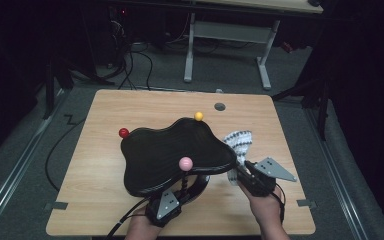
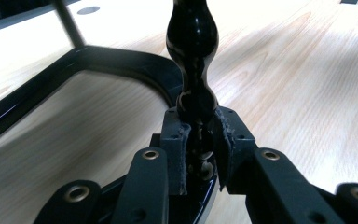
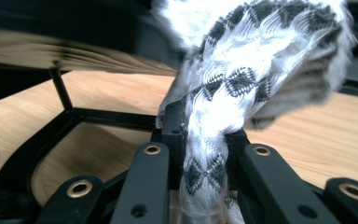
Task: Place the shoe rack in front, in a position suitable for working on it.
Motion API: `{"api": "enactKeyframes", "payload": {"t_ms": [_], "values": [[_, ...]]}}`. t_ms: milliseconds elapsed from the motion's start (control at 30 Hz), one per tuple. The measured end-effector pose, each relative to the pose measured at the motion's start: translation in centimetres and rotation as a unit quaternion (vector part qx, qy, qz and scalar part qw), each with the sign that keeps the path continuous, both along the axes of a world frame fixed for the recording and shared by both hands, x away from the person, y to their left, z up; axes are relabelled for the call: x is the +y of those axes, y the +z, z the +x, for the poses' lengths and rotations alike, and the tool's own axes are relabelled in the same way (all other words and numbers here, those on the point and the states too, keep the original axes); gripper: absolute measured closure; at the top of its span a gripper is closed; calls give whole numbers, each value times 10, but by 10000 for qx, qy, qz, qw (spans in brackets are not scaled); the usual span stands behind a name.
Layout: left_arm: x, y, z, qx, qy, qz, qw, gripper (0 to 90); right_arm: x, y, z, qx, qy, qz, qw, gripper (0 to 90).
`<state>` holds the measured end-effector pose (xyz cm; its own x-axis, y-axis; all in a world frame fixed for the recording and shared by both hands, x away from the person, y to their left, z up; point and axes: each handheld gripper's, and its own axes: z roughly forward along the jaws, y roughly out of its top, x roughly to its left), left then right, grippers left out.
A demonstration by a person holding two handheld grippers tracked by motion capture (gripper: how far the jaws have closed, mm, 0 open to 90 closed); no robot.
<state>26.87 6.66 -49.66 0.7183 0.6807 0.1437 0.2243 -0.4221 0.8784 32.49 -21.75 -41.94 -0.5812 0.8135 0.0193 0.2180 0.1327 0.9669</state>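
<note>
Hands grip both tools at the table's (image 1: 100, 107) six o'clock edge; black stand (image 1: 175, 152), stiff and top-heavy at centre, is best held low; left gripper (image 1: 179, 196) clamps its turned post (image 2: 192, 60); right gripper (image 1: 242, 173) pinches soft, light cloth (image 1: 239, 141) at the stand's four o'clock.

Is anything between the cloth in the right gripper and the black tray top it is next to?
Nothing visible. The right gripper is shut on the patterned cloth, which hangs right at the edge of the black tray. The left gripper clamps the tray's turned leg.
</note>
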Motion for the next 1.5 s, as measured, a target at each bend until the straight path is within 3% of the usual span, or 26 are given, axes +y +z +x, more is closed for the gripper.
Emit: {"api": "enactKeyframes", "payload": {"t_ms": [67, 233, 267, 333, 500, 633, 867, 1133, 1167, 1200, 1233, 1267, 1300, 1367, 1433, 1500], "values": [[-7, 0, 4, 7, -21, -34, 10000, 745, -3, 2, -5, -32, -29, 21, 10000, 783], [-40, -1, 22, -100, -84, 24, 9999, 731, -21, 18, -47, -362, -143, 86, 9992, 783], [-40, -1, 22, -100, -84, 24, 9999, 721, -21, 18, -47, -362, -143, 86, 9992, 783], [-51, -1, 22, -197, -26, 40, 9998, 680, -26, 24, -64, -484, -188, 109, 9986, 783], [-53, 0, 17, -330, -139, 111, 9993, 508, -23, 38, -85, -810, -111, 144, 9965, 782], [-47, -1, 7, -386, -154, 114, 9991, 473, -14, 42, -88, -925, 32, 109, 9956, 782], [-28, -3, -12, -483, -165, 76, 9987, 465, 13, 38, -67, -868, 341, 19, 9956, 783], [6, 1, -17, -429, 241, -113, 9987, 464, 5, 34, -31, -792, 31, 44, 9968, 782], [12, 1, -16, -426, 348, -93, 9984, 464, -2, 31, -17, -699, -103, 81, 9975, 783], [18, 1, -15, -405, 436, -97, 9982, 464, -2, 31, -17, -699, -103, 81, 9975, 783], [24, 2, -14, -363, 503, -127, 9980, 464, -7, 29, -6, -603, -209, 127, 9979, 783], [38, 3, -11, -262, 656, -186, 9973, 465, -9, 29, -2, -590, -240, 155, 9978, 783], [38, 3, -11, -262, 656, -186, 9973, 465, -9, 29, -2, -590, -240, 155, 9978, 783], [54, 4, -9, -121, 848, -299, 9959, 470, -13, 27, 5, -541, -314, 220, 9978, 783], [80, 8, 0, -39, 1176, -561, 9915, 471, -14, 27, 5, -534, -320, 236, 9978, 783], [88, 8, 3, 6, 1272, -598, 9901, 472, -14, 27, 4, -517, -318, 239, 9979, 783]]}}
